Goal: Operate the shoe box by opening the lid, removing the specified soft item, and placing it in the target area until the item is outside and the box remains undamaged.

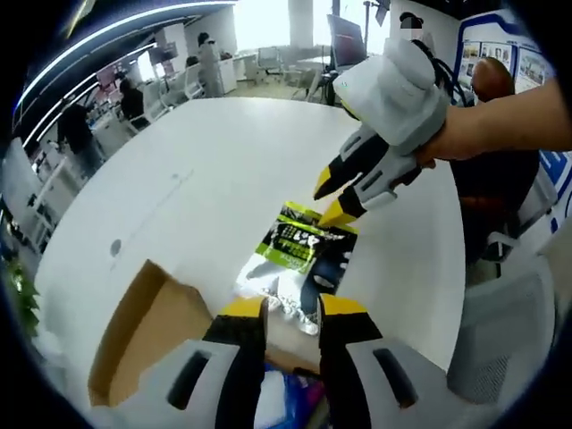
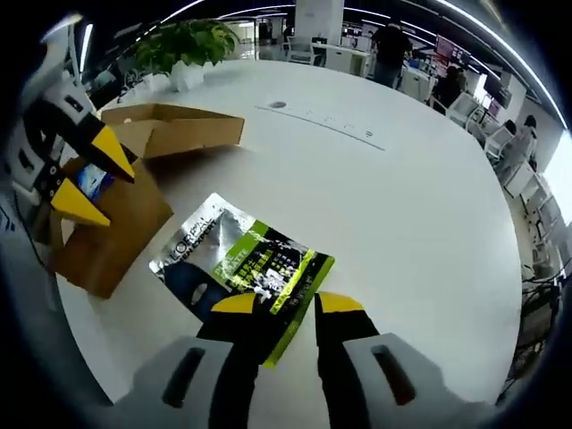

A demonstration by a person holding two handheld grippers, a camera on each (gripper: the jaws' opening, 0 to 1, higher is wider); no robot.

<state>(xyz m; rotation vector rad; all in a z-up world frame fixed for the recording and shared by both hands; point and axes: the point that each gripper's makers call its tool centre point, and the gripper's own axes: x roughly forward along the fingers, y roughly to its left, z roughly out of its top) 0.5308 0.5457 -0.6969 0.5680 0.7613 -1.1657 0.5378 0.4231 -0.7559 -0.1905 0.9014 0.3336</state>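
A silver, green and black soft pouch (image 2: 237,259) lies flat on the white table (image 2: 402,206), just beside the brown cardboard shoe box (image 2: 112,228). The box's lid (image 2: 174,125) is folded open, and something blue (image 2: 89,179) shows inside. My right gripper (image 2: 286,304) is open, its jaws standing over the pouch's near edge. In the left gripper view, the right gripper (image 1: 332,198) hovers at the pouch's (image 1: 299,255) far end with its tips apart. My left gripper (image 1: 292,308) is open above the box (image 1: 143,331), with nothing between its jaws.
A potted plant (image 2: 183,40) stands at the table's far edge, and a round port (image 2: 277,105) is set in the tabletop. A grey office chair (image 1: 500,331) stands beside the table. People and desks fill the office behind.
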